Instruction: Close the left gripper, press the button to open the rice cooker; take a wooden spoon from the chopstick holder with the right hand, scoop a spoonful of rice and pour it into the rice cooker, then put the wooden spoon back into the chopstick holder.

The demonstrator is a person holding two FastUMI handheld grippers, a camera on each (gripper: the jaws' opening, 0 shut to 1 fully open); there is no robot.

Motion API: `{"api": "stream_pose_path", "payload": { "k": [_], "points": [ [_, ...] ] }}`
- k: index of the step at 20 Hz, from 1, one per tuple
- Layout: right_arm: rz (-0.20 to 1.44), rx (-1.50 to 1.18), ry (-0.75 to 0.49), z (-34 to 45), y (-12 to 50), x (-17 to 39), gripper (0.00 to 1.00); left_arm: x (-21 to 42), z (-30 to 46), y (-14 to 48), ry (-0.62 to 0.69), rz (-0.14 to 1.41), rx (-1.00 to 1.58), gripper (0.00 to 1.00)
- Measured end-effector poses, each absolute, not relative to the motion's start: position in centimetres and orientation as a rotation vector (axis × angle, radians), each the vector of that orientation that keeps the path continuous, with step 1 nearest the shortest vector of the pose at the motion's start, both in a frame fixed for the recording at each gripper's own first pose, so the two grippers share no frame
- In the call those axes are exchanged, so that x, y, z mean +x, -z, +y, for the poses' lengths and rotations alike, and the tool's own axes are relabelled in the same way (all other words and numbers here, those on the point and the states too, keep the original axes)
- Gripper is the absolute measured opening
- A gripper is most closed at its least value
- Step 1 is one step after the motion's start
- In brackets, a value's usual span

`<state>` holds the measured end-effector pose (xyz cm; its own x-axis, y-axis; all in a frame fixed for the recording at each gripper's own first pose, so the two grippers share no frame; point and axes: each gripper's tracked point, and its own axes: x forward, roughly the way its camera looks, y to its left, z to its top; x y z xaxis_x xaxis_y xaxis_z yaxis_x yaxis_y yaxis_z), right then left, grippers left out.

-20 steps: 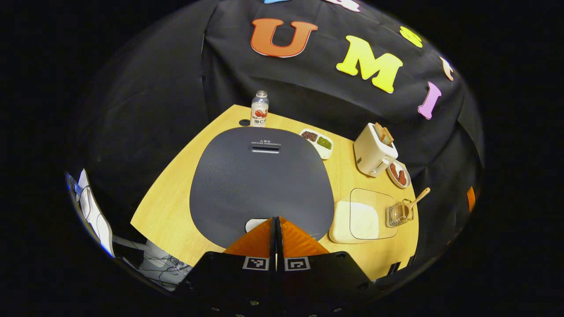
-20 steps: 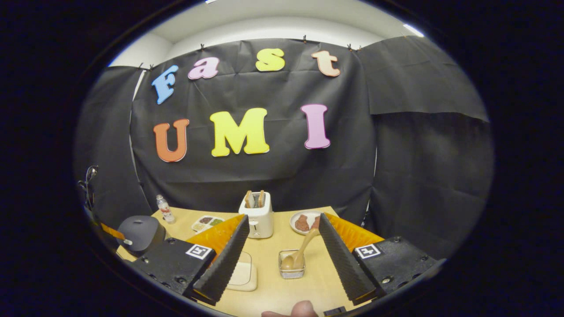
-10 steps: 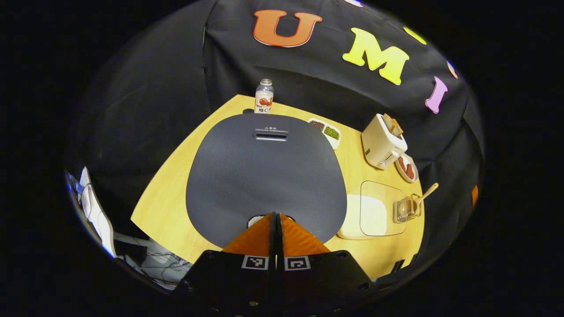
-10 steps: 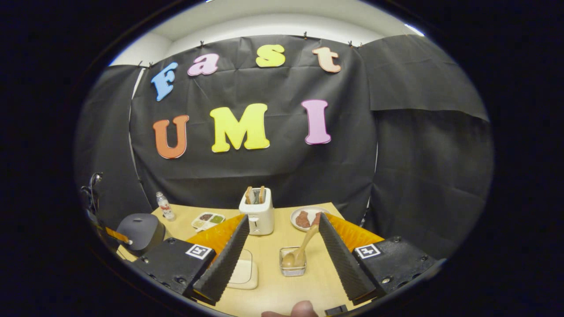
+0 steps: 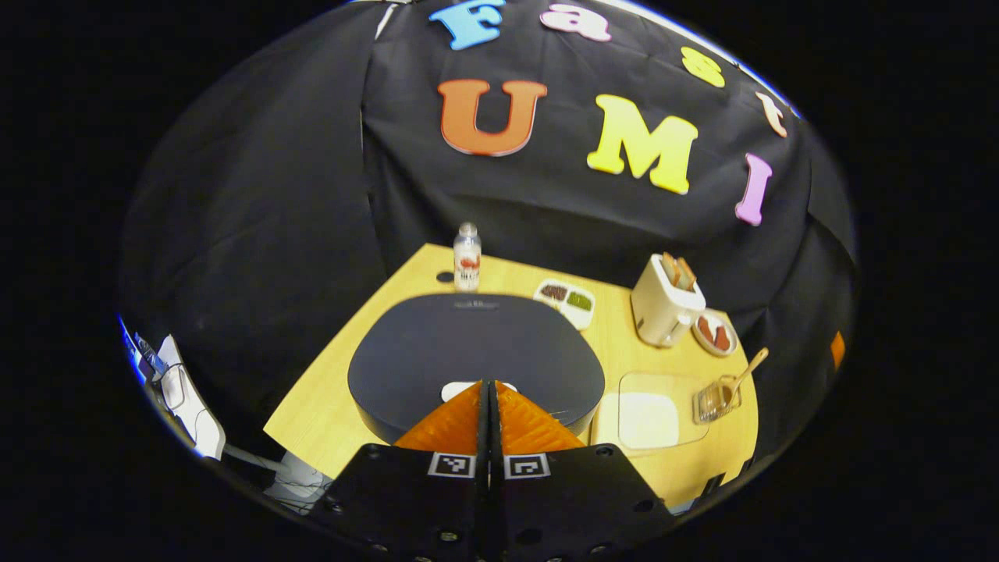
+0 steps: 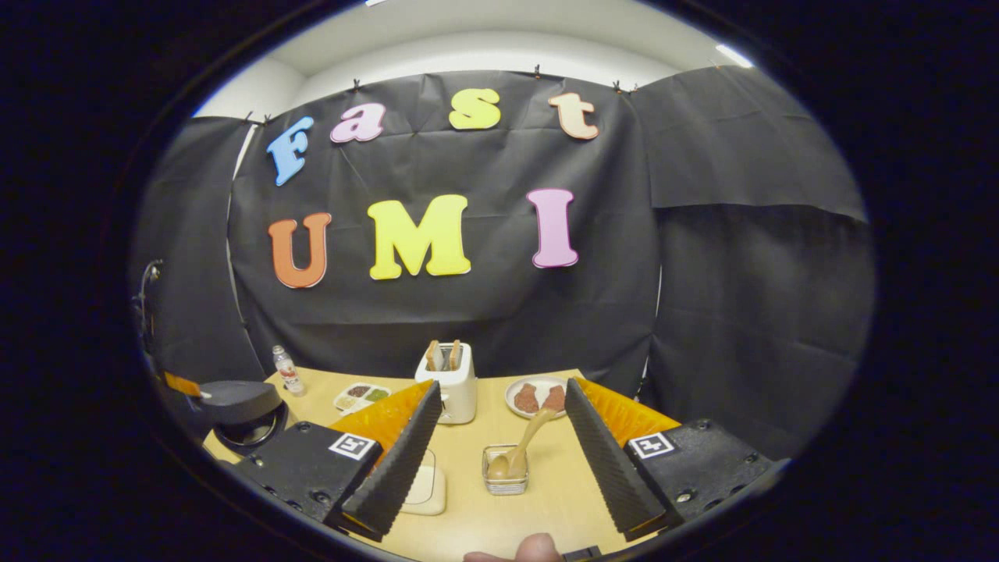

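Note:
The dark grey rice cooker (image 5: 476, 351) sits just ahead of my left gripper (image 5: 489, 384), which is shut with its tips at the white button (image 5: 460, 388). In the right gripper view the rice cooker (image 6: 234, 400) stands at the far left, its lid raised off the pot rim. The wooden spoon (image 6: 527, 439) leans in the clear chopstick holder (image 6: 505, 472), beyond and between the fingers of my open right gripper (image 6: 501, 384). From the left gripper view the spoon (image 5: 745, 371) and holder (image 5: 714, 398) are at the right. The rice box (image 5: 646, 406) lies beside the cooker.
A white toaster (image 6: 449, 378) with bread stands at the back, a plate of meat (image 6: 535, 396) to its right. A small tray of beans (image 6: 360, 396) and a bottle (image 6: 287, 371) are at the back left. A thumb (image 6: 531, 550) shows at the bottom edge.
The cooker lid has sprung up from the pot. The left gripper view has tilted upward, showing more wall. The right gripper has barely moved.

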<state>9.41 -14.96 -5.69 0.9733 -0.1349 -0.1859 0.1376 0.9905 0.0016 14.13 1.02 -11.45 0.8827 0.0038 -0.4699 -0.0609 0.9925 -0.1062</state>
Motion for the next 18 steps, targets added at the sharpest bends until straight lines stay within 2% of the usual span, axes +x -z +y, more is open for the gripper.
{"api": "stream_pose_path", "payload": {
  "k": [4, 9, 10, 11, 15, 18],
  "points": [
    [0.179, 0.015, 0.144, -15.9, 5.6, 9.3, 1.0, 16.4, 2.2, 5.4, -0.066, 0.281, -0.049, 0.01],
    [0.175, 0.019, 0.133, -16.5, 5.8, 9.8, 1.0, 17.2, 0.7, 1.8, -0.043, 0.179, -0.089, 0.04],
    [0.175, 0.021, 0.129, -16.6, 5.9, 9.9, 1.0, 17.0, 0.5, 1.3, -0.043, 0.165, -0.084, 0.14],
    [0.178, 0.023, 0.124, -16.7, 6.2, 10.1, 1.0, 16.8, 0.5, 0.9, -0.048, 0.154, -0.071, 0.15],
    [0.235, 0.031, 0.111, -17.9, 9.4, 11.3, 1.0, 16.0, -1.5, -0.5, -0.048, 0.115, -0.081, 1.0],
    [0.279, 0.045, 0.1, -19.1, 11.9, 13.1, 1.0, 16.0, -2.3, -1.4, -0.064, 0.073, -0.045, 0.97]
  ]
}}
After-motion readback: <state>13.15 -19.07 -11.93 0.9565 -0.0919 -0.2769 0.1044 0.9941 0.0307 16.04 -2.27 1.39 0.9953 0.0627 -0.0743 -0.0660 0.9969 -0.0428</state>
